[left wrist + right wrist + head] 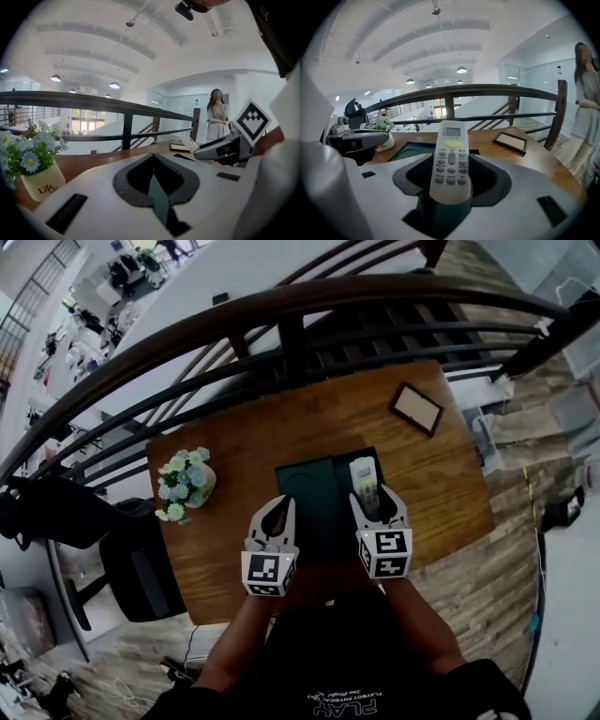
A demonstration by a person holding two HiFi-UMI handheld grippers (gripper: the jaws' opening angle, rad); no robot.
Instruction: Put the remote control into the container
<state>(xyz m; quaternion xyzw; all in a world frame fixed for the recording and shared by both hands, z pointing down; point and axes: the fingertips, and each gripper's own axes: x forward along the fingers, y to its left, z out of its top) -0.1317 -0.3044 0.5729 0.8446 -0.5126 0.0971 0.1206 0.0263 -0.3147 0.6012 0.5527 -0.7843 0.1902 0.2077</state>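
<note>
The white remote control (364, 481) is held upright in my right gripper (377, 505), which is shut on its lower end; its screen and buttons face the right gripper view (450, 159). It hangs over the right part of the dark green container (314, 493) in the middle of the wooden table. My left gripper (277, 513) is at the container's left side, and a thin green wall (158, 197) stands edge-on between its jaws, which look shut on it. The container's rim (408, 150) shows behind the remote.
A pot of white and blue flowers (186, 482) stands on the table's left part. A dark picture frame (416, 408) lies at the back right. A dark railing (281, 329) runs behind the table. A person (587, 108) stands beyond the table on the right.
</note>
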